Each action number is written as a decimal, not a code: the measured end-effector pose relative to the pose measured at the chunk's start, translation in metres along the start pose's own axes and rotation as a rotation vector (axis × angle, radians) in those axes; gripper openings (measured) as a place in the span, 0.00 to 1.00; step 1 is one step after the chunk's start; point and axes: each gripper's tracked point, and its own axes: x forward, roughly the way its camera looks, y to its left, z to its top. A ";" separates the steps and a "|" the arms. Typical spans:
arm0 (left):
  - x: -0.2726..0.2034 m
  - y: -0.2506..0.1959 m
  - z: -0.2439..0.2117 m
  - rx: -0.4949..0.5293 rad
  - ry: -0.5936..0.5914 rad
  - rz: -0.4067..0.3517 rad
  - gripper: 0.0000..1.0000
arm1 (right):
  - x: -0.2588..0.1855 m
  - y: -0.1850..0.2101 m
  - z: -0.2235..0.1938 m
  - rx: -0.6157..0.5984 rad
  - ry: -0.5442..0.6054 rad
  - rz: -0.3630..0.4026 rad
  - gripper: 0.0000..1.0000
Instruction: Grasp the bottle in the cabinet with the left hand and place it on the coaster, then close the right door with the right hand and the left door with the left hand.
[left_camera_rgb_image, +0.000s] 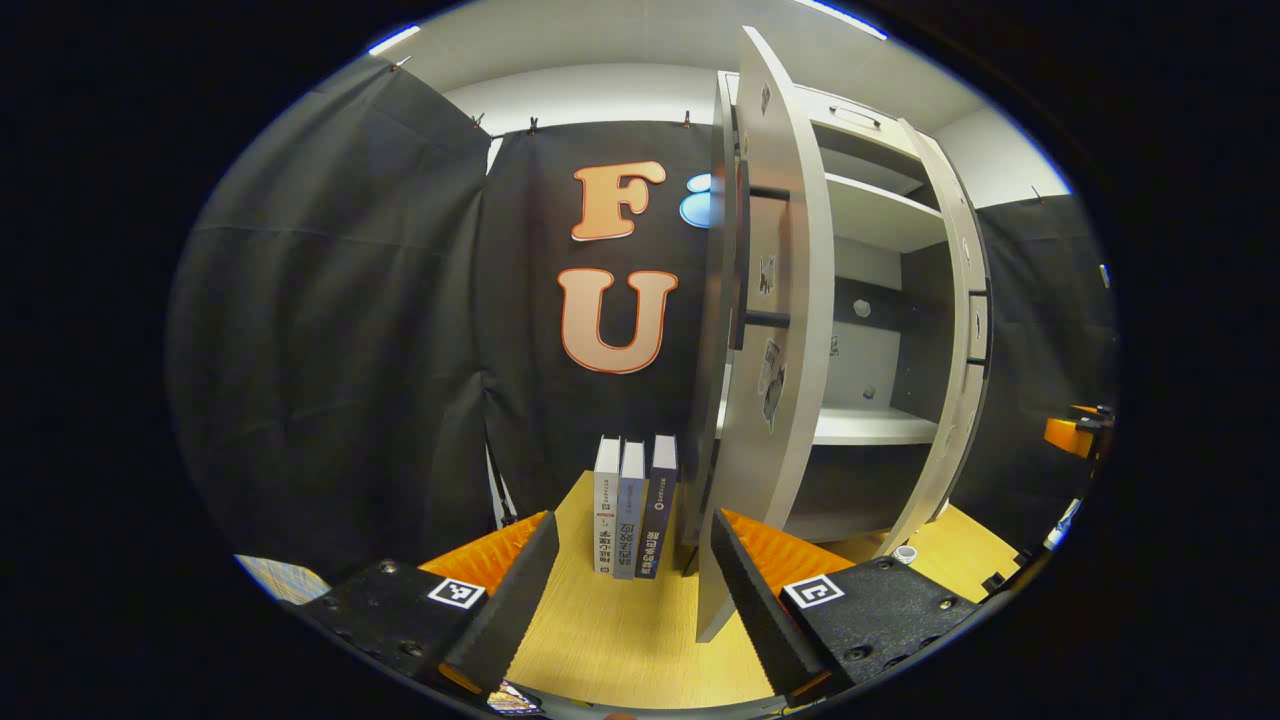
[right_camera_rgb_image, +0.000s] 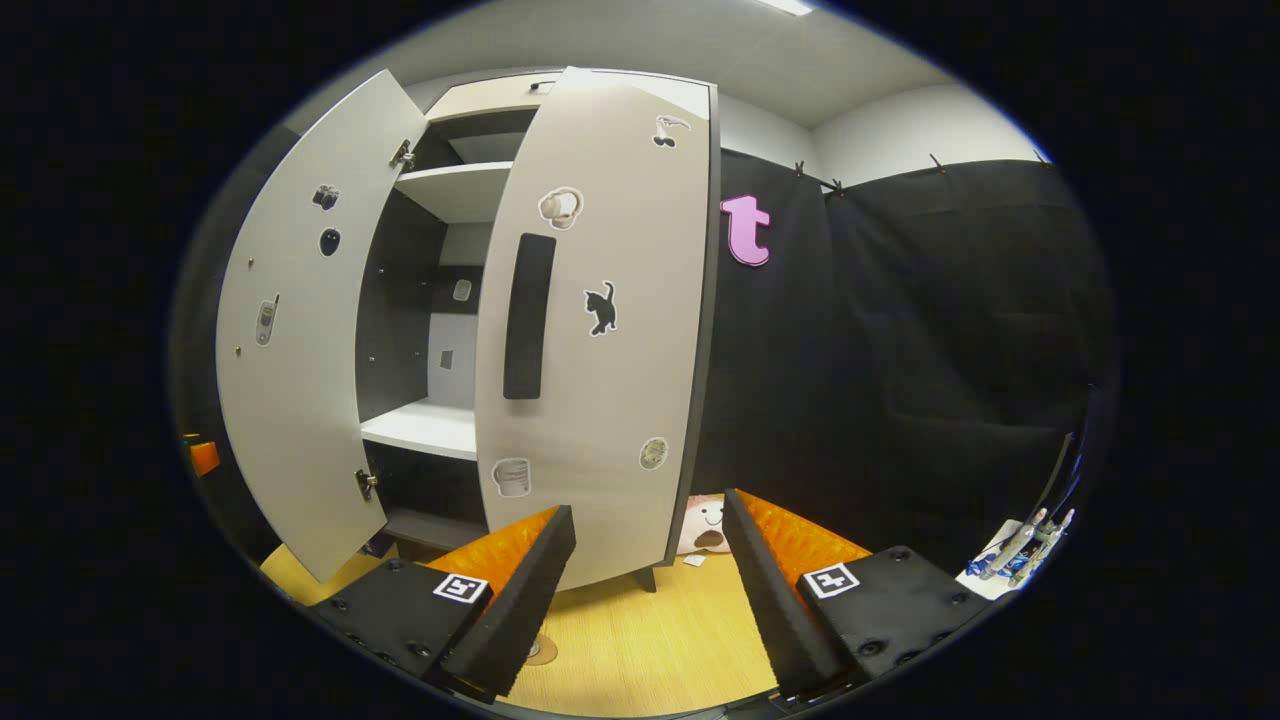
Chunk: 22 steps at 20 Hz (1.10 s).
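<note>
The white cabinet stands with both doors swung out. In the left gripper view its left door is edge-on just beyond my open left gripper, near the right fingertip. A small white cylinder, perhaps the bottle, stands on the table by the foot of the right door. In the right gripper view the right door, with its dark handle, fills the space ahead of my open right gripper. A round coaster peeks out beside the left finger. The visible shelves are bare.
Three books stand upright on the wooden table left of the cabinet. A plush toy lies behind the right door's corner. Small bottles sit far right. The other gripper shows at the right edge.
</note>
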 end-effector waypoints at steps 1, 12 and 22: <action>0.003 0.000 0.001 0.002 0.000 0.000 0.93 | -0.006 -0.003 -0.001 0.006 -0.001 -0.008 0.94; 0.038 -0.024 0.009 0.048 -0.017 -0.055 0.94 | -0.047 -0.051 -0.006 0.017 0.002 -0.101 0.94; 0.044 -0.030 0.013 0.065 -0.018 0.001 0.92 | -0.033 -0.057 -0.010 0.004 0.019 -0.058 0.94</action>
